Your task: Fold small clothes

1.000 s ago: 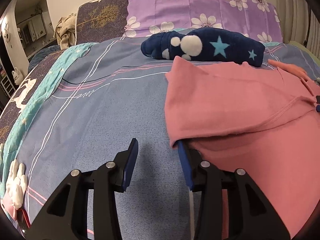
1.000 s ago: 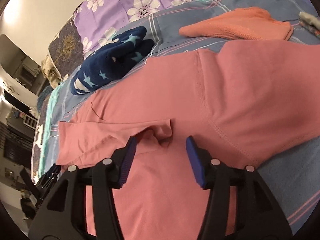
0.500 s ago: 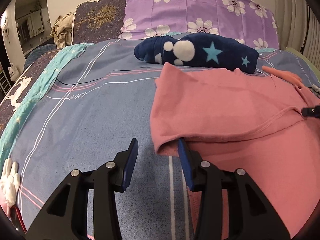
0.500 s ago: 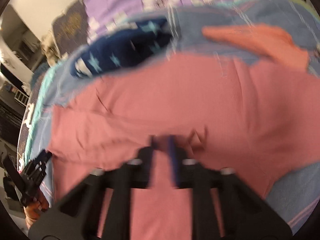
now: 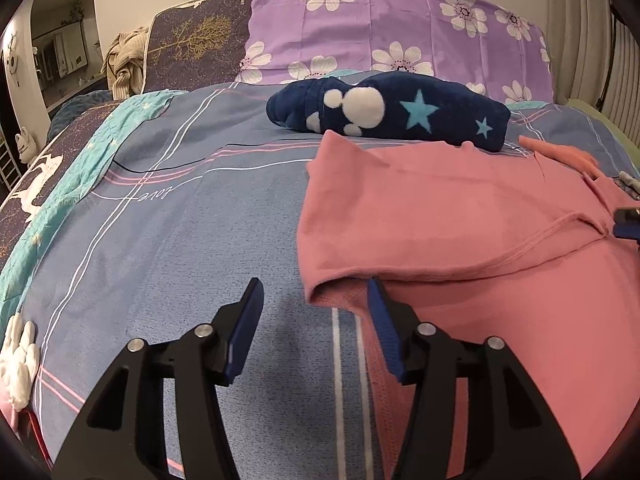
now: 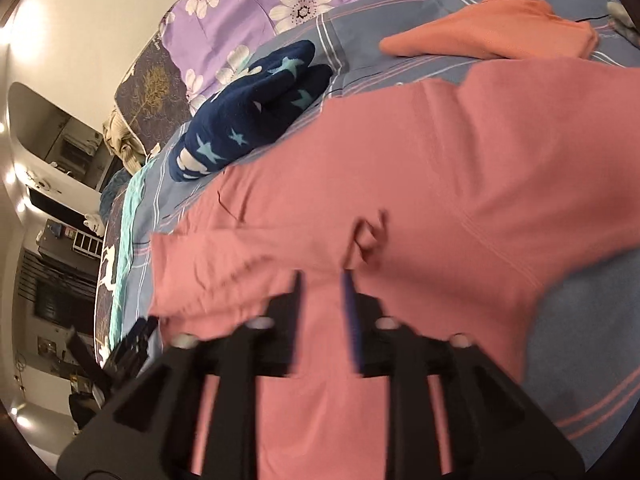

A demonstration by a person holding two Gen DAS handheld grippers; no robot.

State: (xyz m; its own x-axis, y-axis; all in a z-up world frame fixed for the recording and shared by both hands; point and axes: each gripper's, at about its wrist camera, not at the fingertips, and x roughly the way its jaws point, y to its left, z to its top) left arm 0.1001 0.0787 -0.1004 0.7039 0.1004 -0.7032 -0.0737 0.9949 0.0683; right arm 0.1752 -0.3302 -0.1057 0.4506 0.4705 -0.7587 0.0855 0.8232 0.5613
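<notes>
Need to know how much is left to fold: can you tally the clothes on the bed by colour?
Pink: 1, the pink shirt spread out, part-folded
Orange: 1, the folded orange garment
Navy with stars: 1, the rolled navy fleece piece
Total: 3
</notes>
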